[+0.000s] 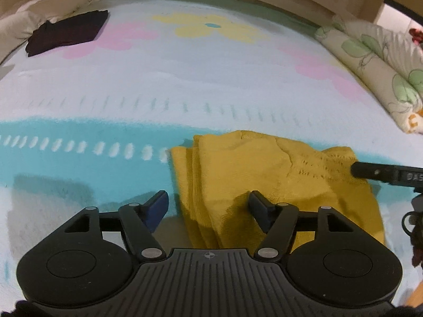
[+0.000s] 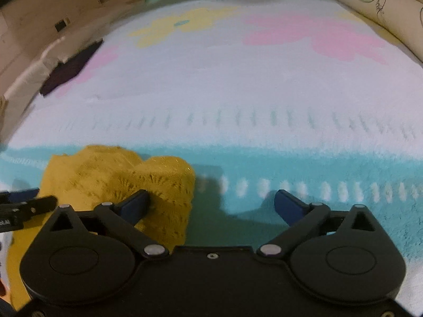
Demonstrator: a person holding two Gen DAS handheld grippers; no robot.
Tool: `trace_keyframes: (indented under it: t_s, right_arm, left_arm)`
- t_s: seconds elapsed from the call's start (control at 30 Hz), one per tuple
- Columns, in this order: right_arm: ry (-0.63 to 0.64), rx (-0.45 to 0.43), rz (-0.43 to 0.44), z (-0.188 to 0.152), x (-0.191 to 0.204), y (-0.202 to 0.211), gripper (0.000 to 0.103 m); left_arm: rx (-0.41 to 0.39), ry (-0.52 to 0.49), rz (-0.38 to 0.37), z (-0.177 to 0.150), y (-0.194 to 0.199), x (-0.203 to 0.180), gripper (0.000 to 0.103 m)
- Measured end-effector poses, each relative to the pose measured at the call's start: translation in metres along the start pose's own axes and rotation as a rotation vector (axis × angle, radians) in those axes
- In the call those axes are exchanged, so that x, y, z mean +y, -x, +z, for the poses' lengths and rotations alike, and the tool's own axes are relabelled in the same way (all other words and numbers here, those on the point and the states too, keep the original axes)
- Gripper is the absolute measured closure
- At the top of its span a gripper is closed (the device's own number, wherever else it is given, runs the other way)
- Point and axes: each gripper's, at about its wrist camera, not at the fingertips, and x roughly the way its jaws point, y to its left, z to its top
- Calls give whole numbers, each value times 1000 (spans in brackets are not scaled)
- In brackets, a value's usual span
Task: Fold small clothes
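A folded mustard-yellow knit garment (image 1: 251,174) lies on the teal band of the bed cover, its layered edges showing on its left side. My left gripper (image 1: 208,200) hovers open over that left edge, and its pads do not press the cloth. In the right wrist view the same garment (image 2: 105,174) is bunched at the lower left. My right gripper (image 2: 211,198) stands wide open, its left finger (image 2: 137,200) over the garment's right edge and its right finger over bare cover. One right-gripper finger (image 1: 370,171) shows over the garment in the left wrist view.
A dark folded garment (image 1: 66,33) lies at the far left of the bed, also seen as the dark garment (image 2: 68,66). A rolled floral quilt (image 1: 383,60) lines the right side. The flowered bed cover (image 1: 132,84) spreads between them, with a wooden frame behind.
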Motion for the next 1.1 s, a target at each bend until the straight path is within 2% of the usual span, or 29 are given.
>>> trace_keyframes:
  t_s: [0.13, 0.27, 0.4, 0.57, 0.7, 0.87, 1.0, 1.1]
  right_arm:
    - [-20, -73, 14, 1, -5, 26, 1]
    - [-3, -132, 37, -2, 5, 54, 1]
    - [32, -181, 33, -19, 22, 77, 1]
    - [60, -159, 6, -54, 36, 93, 1]
    - [96, -134, -17, -78, 45, 104, 1]
    - [66, -135, -3, -101, 46, 119, 1]
    - [84, -132, -17, -117, 53, 128, 1]
    - [104, -144, -18, -127, 60, 134, 1]
  left_arm:
    - [-31, -3, -4, 0, 15, -4, 29]
    - [-98, -50, 53, -4, 41, -18, 29]
    - [-144, -69, 79, -19, 62, -28, 28]
    - [-145, -58, 57, -39, 76, -33, 28]
    - [-146, -91, 57, -54, 82, -42, 28]
    - [-151, -101, 56, -69, 91, -50, 28]
    - [-136, -96, 60, -81, 94, -56, 28]
    - [-131, -112, 93, -90, 96, -63, 28]
